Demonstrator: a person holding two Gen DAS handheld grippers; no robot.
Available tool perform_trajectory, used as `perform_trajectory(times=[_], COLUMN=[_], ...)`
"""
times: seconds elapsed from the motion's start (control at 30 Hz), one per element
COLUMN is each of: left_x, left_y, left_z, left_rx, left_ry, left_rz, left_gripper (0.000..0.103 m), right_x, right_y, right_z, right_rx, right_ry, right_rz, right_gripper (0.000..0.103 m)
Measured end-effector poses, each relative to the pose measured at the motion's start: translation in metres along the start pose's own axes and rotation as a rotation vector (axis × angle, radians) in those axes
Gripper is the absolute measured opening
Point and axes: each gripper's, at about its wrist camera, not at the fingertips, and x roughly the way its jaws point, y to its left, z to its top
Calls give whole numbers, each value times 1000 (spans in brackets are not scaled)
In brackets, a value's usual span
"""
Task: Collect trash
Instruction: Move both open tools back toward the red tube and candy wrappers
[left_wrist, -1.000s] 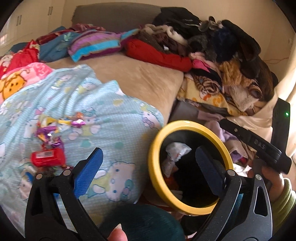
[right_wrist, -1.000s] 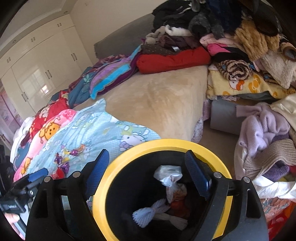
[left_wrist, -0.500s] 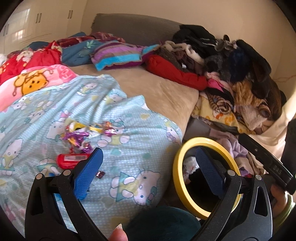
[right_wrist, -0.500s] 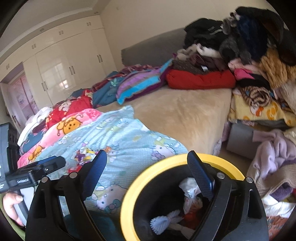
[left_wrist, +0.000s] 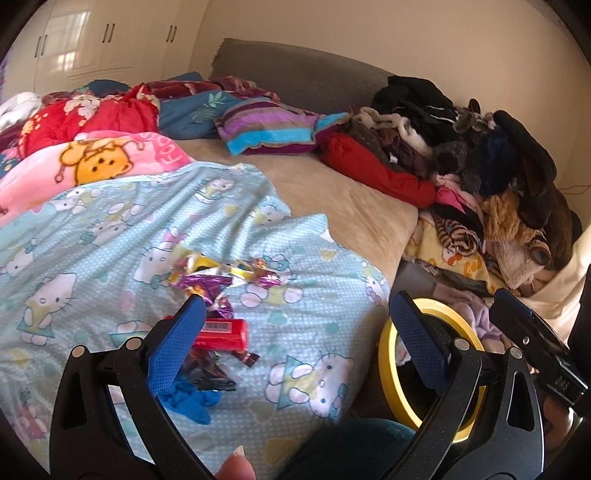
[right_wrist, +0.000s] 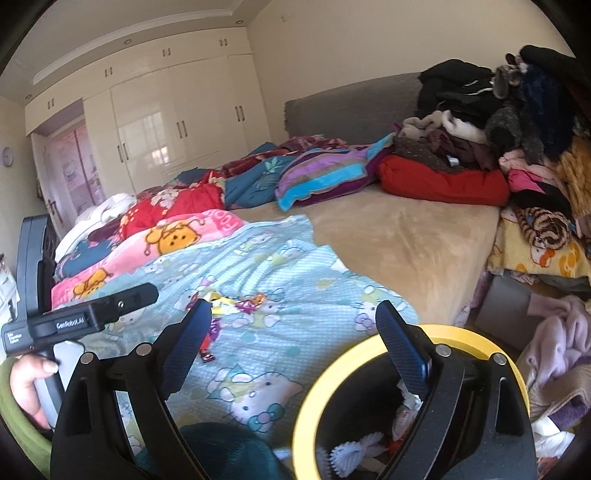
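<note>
Crinkled foil wrappers (left_wrist: 218, 280) and a glossy red packet (left_wrist: 221, 334) lay on the soft blue cartoon-print blanket (left_wrist: 110, 236) just beyond the left gripper (left_wrist: 295, 332), whose textured blue fingers (left_wrist: 177, 347) stood released and empty. From the right wrist, the right gripper (right_wrist: 295, 339) had just been opening, nothing between its fingers; the round yellow-rimmed bin (right_wrist: 332, 373) sat behind its right finger.

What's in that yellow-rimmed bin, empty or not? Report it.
Not empty: the yellow-rimmed bin holds crumpled white paper and a white ruffled wrapper.
</note>
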Motion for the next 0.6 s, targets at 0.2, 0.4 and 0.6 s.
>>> perform_trajectory(times=[0.2, 0.4, 0.6], left_x=[-5, -9, -13], left_y=[19, 35, 57], left_z=[2, 3, 3], left_rx=[-28, -47, -76], left_ry=[-7, -13, -19], left_rz=[21, 40, 71], left_gripper=[92, 92, 92], right_x=[11, 23, 38], right_y=[17, 30, 43], right_z=[0, 4, 6], right_rx=[-39, -68, -114], right_ry=[20, 40, 63], right_rz=[21, 43, 75], right_gripper=[88, 88, 88])
